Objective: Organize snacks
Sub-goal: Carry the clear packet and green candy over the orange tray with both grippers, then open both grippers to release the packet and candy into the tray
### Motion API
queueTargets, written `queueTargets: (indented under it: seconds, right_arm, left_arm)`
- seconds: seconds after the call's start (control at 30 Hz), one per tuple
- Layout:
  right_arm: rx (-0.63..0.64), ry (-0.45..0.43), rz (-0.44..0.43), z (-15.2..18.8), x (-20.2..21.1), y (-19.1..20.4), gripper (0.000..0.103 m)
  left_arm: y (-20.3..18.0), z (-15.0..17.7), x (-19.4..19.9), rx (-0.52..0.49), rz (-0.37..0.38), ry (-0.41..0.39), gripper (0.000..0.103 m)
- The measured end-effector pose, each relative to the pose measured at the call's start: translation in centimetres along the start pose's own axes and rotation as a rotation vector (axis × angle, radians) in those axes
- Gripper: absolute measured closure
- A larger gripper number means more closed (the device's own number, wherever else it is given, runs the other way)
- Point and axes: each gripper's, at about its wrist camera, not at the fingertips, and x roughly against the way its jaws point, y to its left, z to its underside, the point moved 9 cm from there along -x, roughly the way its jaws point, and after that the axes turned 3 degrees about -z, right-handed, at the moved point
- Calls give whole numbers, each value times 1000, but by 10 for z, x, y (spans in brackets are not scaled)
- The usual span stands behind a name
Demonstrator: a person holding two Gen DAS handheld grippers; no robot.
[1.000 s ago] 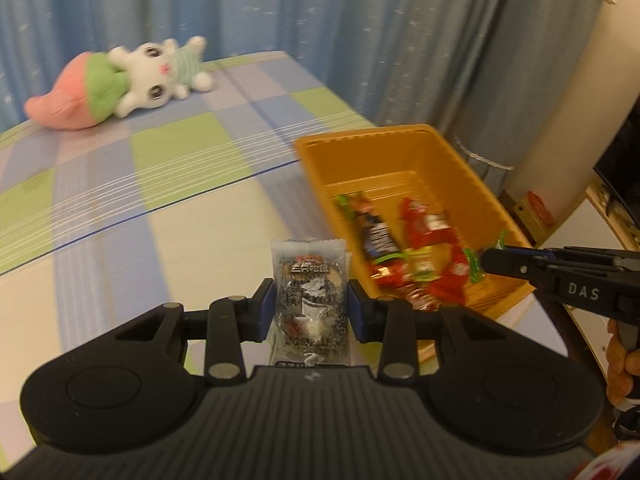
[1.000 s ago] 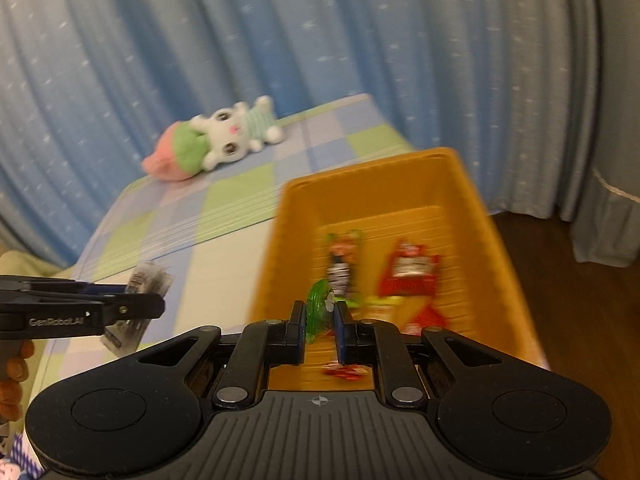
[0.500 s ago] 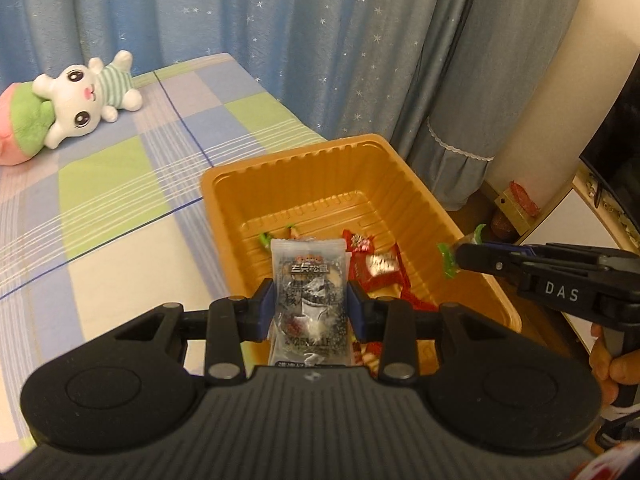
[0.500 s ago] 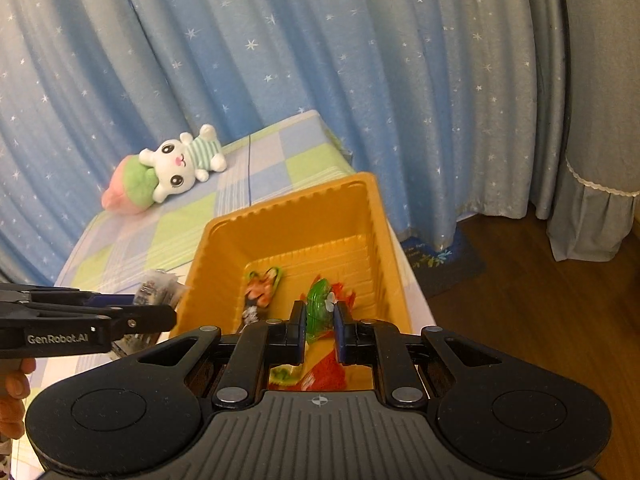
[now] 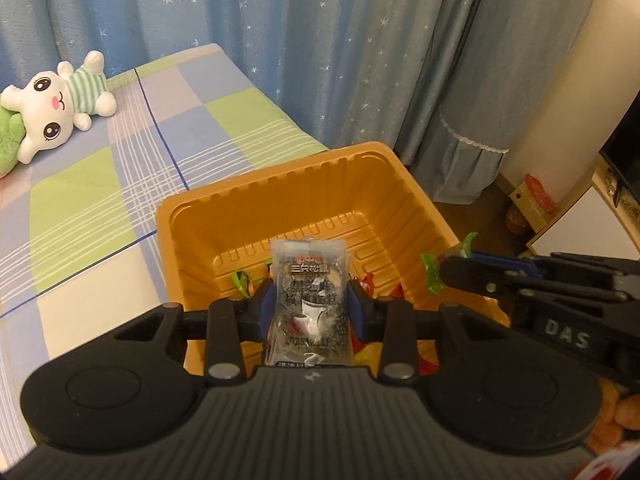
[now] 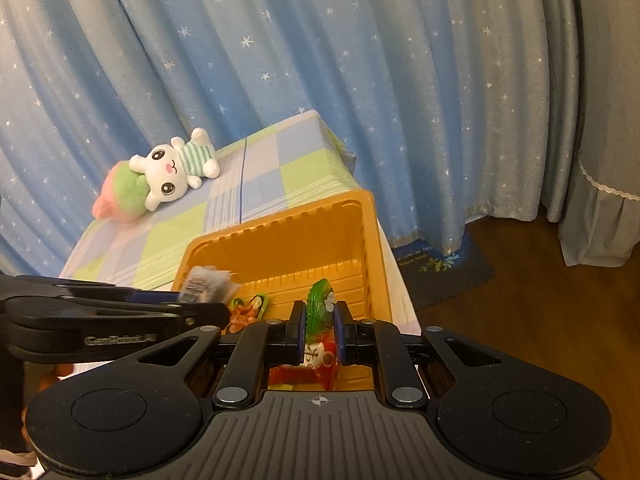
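Observation:
My left gripper (image 5: pixel 310 304) is shut on a clear packet with dark speckled print (image 5: pixel 309 300), held above the near end of the orange bin (image 5: pixel 280 188). My right gripper (image 6: pixel 320 314) is shut on a green-wrapped candy (image 6: pixel 319 306), over the same bin (image 6: pixel 276 236) at its right side. In the left wrist view the right gripper (image 5: pixel 444 270) comes in from the right with the green candy (image 5: pixel 430 274) at its tip. In the right wrist view the left gripper (image 6: pixel 216 308) reaches in from the left with the packet (image 6: pixel 204 284). Several red and green snack packs (image 6: pixel 248 308) lie on the bin floor.
The bin stands at the corner of a bed with a checked blue, green and cream cover (image 5: pixel 100 200). A white and green plush toy (image 5: pixel 48 112) lies at the far end. Blue star curtains (image 6: pixel 320 80) hang behind. Wooden floor with a dark mat (image 6: pixel 444 270) lies to the right.
Both grippers have moved over the orange bin, which now fills more of each view. Each still holds its snack, and the plush toy has shifted left in the left wrist view.

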Motion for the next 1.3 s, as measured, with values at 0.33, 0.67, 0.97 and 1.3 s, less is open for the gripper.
queueTargets:
  seconds: [0.33,0.67,0.97,1.3]
  right_arm:
    - [-12,-2,-9,-6,-4,-6,89]
    - [-7,-4,-23,-7,-5,-3,89]
    - [10,8,-29,-8,-12,1,88]
    - [39,6,-22,-19,-32,1,88]
  left_arm:
    - [-2,-8,-28,11,-22,26,69]
    - [7,-13,-7,34,-21,-12,65]
    - [33,3,24,111,-38,-42,60]
    - [70,24,62,179,-122,-82,55]
